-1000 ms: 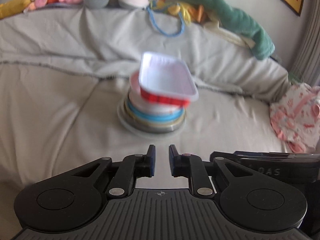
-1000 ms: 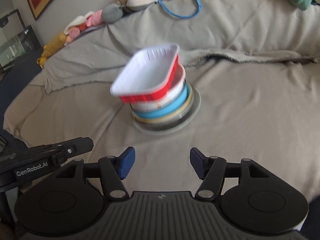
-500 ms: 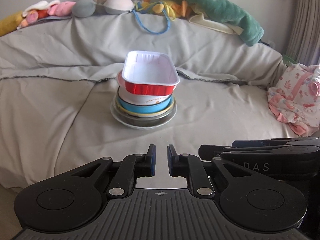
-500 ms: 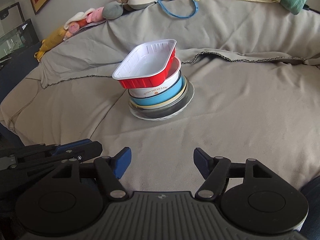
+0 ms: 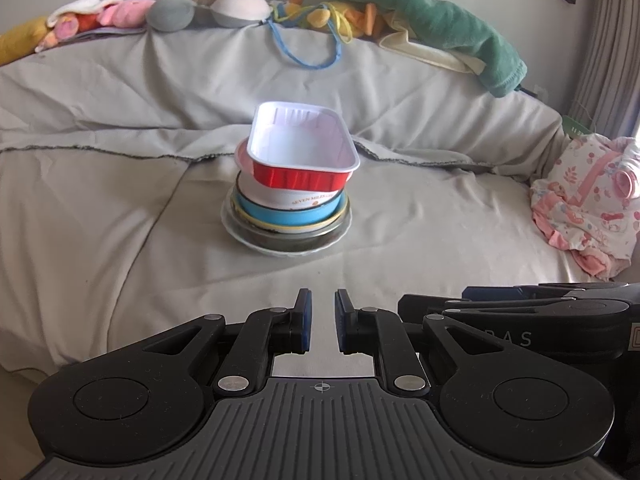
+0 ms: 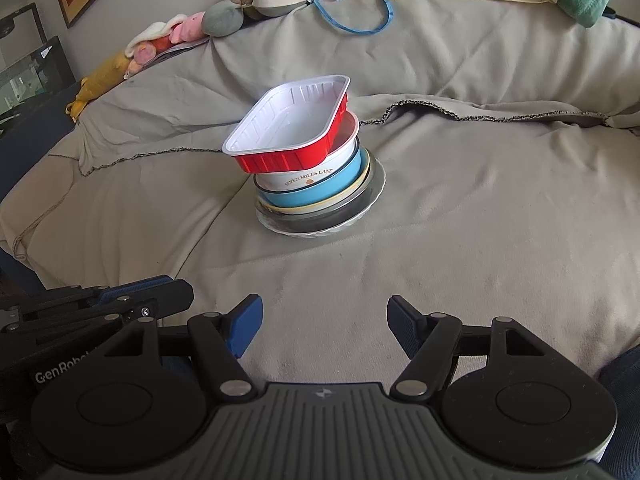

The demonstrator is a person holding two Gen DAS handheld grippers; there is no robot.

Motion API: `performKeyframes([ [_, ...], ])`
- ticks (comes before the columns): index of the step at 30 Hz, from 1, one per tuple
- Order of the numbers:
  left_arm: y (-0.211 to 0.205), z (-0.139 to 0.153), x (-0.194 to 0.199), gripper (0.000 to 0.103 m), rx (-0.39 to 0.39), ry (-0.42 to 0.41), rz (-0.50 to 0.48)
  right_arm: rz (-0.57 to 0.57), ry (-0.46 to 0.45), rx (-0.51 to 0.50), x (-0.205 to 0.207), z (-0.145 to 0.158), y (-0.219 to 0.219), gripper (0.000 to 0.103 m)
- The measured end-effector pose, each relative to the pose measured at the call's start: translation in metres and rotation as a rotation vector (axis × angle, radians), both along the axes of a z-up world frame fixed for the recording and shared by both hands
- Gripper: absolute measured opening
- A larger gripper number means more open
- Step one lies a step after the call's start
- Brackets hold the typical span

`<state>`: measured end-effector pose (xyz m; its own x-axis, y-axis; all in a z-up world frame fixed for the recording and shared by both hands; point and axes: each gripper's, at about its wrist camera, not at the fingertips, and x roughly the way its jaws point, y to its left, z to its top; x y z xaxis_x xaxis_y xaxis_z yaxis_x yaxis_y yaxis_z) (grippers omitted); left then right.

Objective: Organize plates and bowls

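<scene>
The left gripper [image 5: 322,322] has its blue pads drawn close, only a narrow slit between them, and nothing sits in that slit. The right gripper [image 6: 324,330] stands with its fingers wide apart, also empty, touching nothing. Both hover above the cloth, well short of the stack.

The stack itself rests in the middle of a bed covered by a wrinkled beige sheet [image 5: 120,216]. On top lies one rectangular tray [image 5: 302,152] with rounded corners, glossy white inside, ribbed red outside, tilted and overhanging the round pieces beneath. Under it is one white bowl [image 6: 308,178] with small lettering on its side, then one pale blue bowl [image 6: 320,192], then a thin cream rim, a dark band, and at the bottom one white plate [image 6: 376,184] with a fluted edge. The exact count of the thin middle layers is hard to tell.

Along the far edge sits a row of soft toys [image 5: 120,14], a green plush [image 5: 440,28] draped over the ridge, and one pink patterned garment [image 5: 584,204] to the right
</scene>
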<state>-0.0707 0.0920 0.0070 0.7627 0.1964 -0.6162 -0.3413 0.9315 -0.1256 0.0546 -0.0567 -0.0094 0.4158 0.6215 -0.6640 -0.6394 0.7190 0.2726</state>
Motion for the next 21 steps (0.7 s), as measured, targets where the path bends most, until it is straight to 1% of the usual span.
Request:
performKeyframes([
  [21, -0.0011, 0.0007, -0.0051, 0.015, 0.0, -0.006, 0.004, 0.013, -0.029, -0.007, -0.0062, 0.0035, 0.0034, 0.071],
])
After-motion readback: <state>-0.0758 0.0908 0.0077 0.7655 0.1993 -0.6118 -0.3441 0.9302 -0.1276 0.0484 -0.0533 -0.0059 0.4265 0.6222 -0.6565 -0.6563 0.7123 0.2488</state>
